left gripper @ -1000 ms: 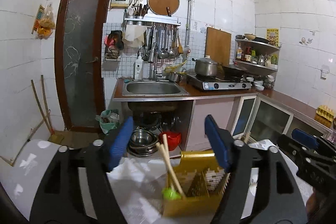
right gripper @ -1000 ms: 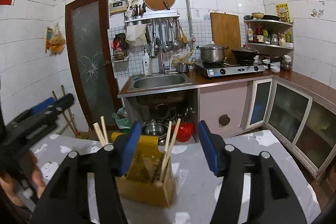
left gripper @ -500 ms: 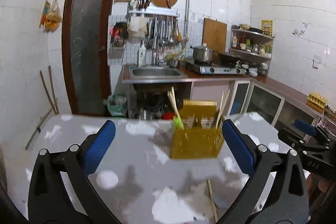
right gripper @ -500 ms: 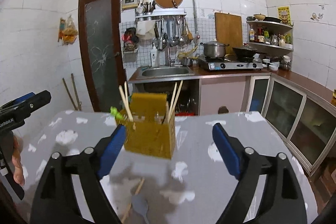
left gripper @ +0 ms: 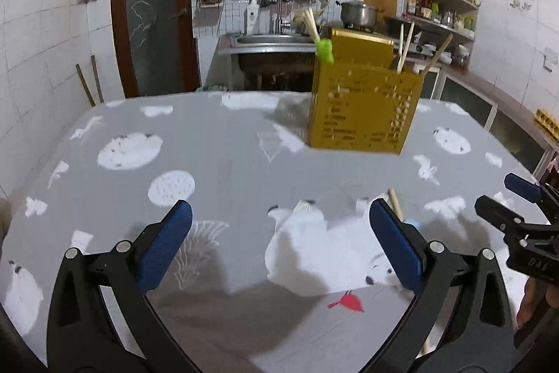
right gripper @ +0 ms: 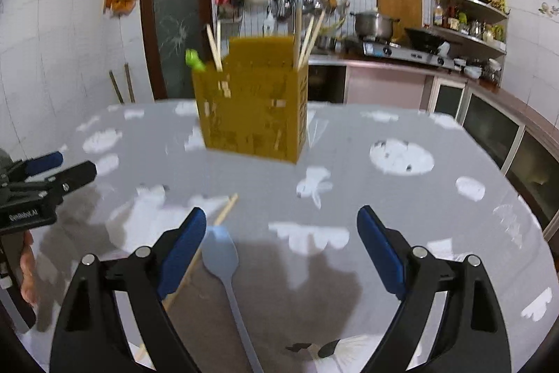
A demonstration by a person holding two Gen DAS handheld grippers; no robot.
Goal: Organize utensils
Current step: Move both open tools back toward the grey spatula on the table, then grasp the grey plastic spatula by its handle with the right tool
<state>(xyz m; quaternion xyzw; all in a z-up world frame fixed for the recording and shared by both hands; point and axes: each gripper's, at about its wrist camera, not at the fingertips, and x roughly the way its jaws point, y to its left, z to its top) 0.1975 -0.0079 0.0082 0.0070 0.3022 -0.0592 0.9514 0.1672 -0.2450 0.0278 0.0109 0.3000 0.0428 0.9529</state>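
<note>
Both grippers, left (left gripper: 279,242) and right (right gripper: 281,243), spread wide, nothing between pads. Spoon (right gripper: 223,263) and chopstick (right gripper: 213,226) lie loose on table (right gripper: 401,198), near holder (right gripper: 253,114). Risk: both lie flat and close together; right's left pad may nudge chopstick, or pinch slips off thin spoon.
</note>
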